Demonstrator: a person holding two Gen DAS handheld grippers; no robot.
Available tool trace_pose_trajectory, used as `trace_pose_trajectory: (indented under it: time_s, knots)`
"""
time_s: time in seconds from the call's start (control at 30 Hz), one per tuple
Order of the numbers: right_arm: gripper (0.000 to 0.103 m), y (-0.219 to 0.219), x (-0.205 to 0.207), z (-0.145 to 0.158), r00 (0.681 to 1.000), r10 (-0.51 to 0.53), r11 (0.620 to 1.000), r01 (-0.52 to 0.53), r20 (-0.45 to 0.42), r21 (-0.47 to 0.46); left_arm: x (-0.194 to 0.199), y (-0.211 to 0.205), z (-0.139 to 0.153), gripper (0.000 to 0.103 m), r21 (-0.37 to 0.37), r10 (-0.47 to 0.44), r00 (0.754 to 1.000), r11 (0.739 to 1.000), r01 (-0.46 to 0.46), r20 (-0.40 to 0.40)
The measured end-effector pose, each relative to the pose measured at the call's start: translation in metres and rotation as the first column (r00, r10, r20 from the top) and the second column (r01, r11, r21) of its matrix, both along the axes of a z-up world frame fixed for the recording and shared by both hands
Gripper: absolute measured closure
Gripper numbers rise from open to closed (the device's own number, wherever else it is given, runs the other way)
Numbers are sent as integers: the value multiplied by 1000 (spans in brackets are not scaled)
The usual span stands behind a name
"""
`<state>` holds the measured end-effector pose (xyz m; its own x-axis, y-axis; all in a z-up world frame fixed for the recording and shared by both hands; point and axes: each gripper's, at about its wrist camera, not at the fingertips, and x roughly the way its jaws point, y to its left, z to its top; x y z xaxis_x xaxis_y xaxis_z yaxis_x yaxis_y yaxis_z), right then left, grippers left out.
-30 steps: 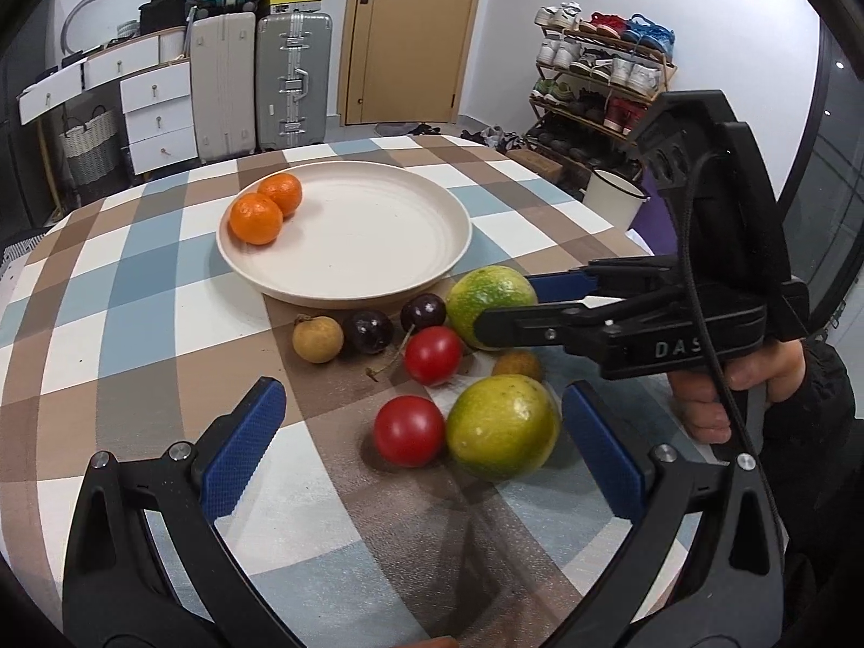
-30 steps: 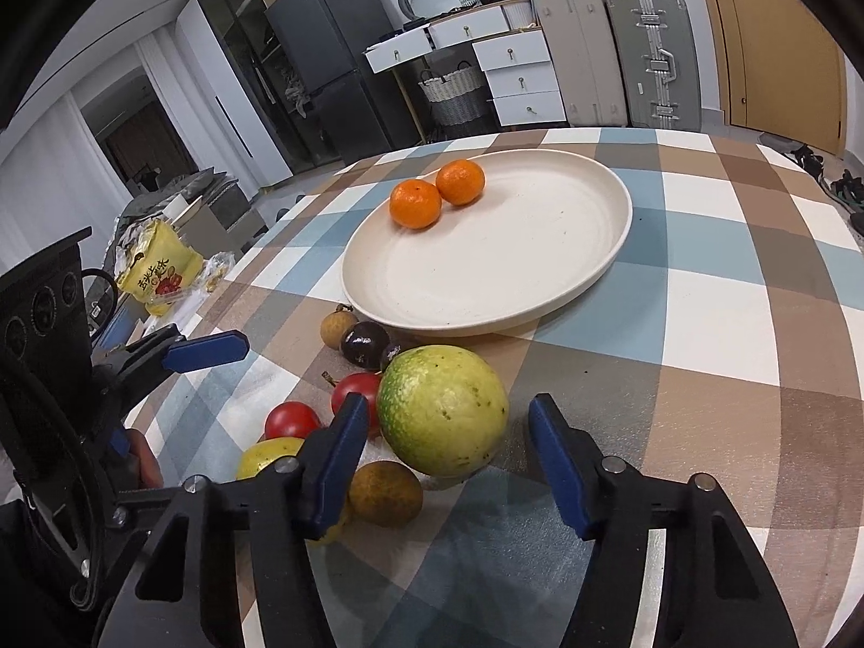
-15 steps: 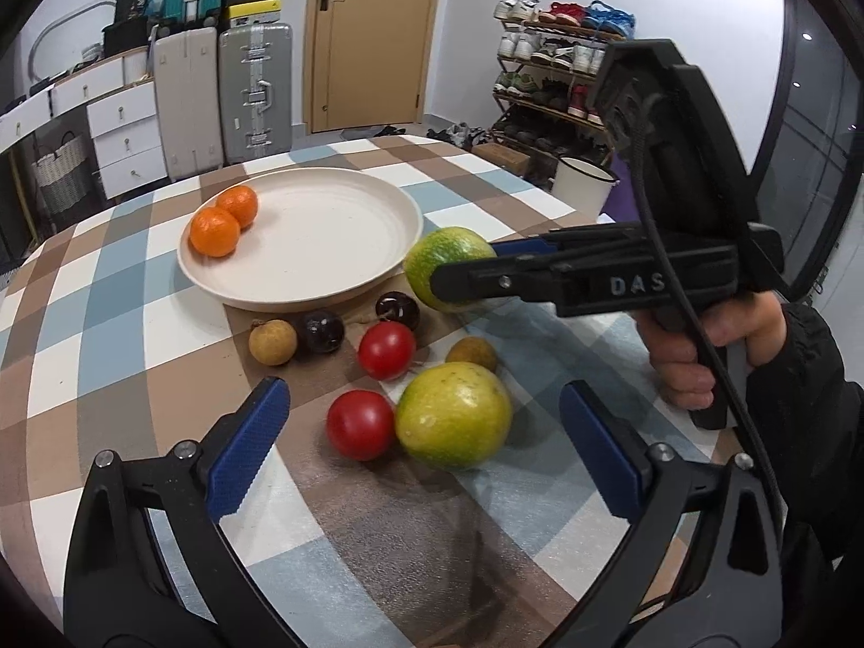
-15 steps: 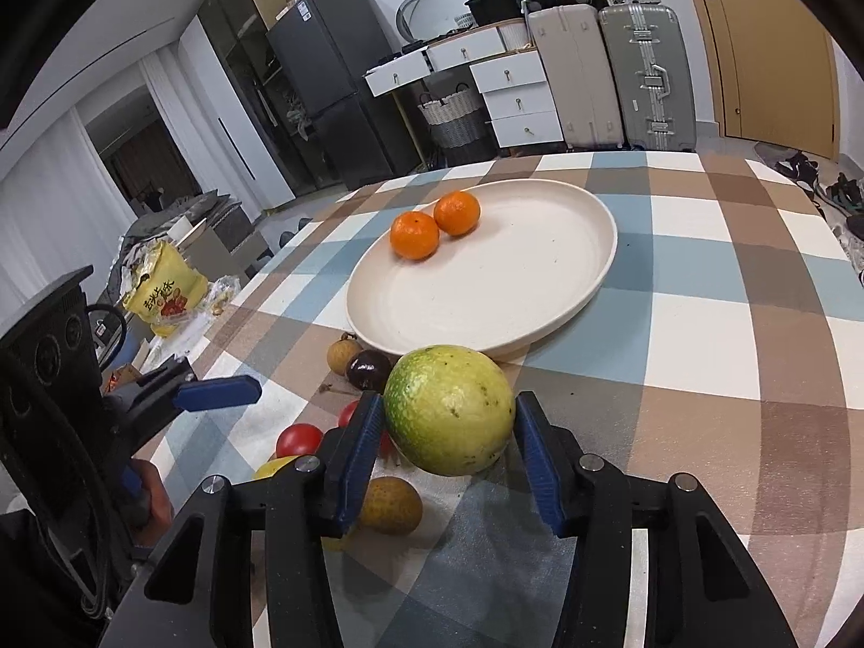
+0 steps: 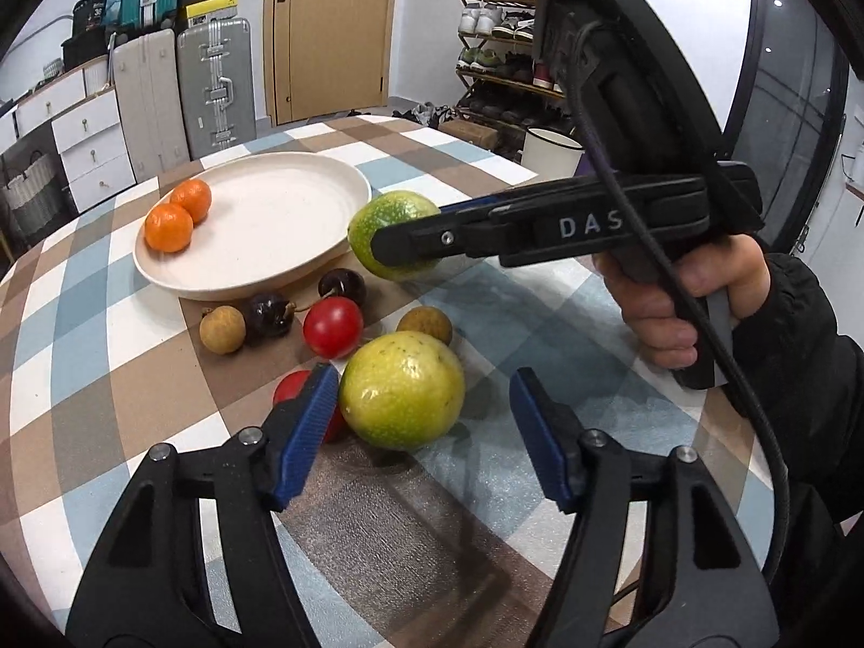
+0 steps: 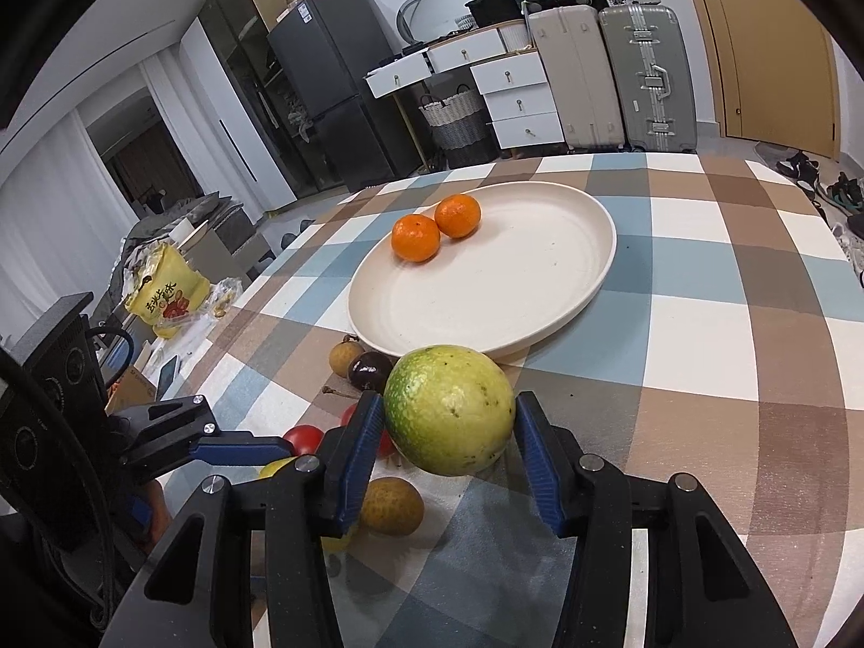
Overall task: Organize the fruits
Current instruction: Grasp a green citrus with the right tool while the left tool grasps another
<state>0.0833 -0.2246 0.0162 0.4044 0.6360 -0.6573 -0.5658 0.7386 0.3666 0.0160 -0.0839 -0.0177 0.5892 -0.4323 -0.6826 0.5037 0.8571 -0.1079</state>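
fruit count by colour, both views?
Orange, on the plate: 2
Green-yellow: 2, one in the right tool, one between the left tool's pads
Red: 2
Dark purple: 2
Tan-brown: 2
Total: 10

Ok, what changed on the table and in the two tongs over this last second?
The right tongs closed on the green fruit and lifted it clear of the table, near the plate rim. The left tongs have just been closing around the yellow-green fruit; only the left pad touches it so far. The two oranges, tomatoes, dark fruits and longans stayed put.
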Motion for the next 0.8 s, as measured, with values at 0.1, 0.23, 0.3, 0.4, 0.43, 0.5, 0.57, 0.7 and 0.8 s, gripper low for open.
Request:
trace_pose_trajectory:
  time_s: [0.1,0.23,0.3,0.4,0.43,0.5,0.57,0.7,0.8]
  knots:
    - [53,0,0,0,1000,0,1000,0,-1,-1,0,-2,-1,42,27,9,1000,1000,-9,9]
    - [53,0,0,-1,1000,3,1000,-3,-2,-1,4,-2,-2,56,56,31,999,998,-32,24]
    - [53,1,0,-1,1000,4,1000,-4,-4,-1,4,-1,-1,56,59,31,999,998,-32,27]
    - [53,1,0,-1,1000,7,1000,-7,-1,0,2,-1,0,57,54,13,999,998,-15,36]
    - [53,1,-1,-1,1000,8,1000,-8,3,3,1,-1,2,57,51,12,999,999,-14,41]
    - [53,1,-1,0,1000,10,1000,-10,8,8,1,2,5,57,31,13,999,999,-15,48]
    - [53,0,-2,0,1000,9,1000,-9,11,9,1,5,8,57,14,30,998,999,-31,58]
    - [53,0,-3,1,1000,9,1000,-9,15,11,3,14,15,57,-12,88,993,996,-88,75]
    - [53,0,-4,3,1000,9,1000,-9,23,16,5,21,18,57,-29,129,988,991,-127,80]
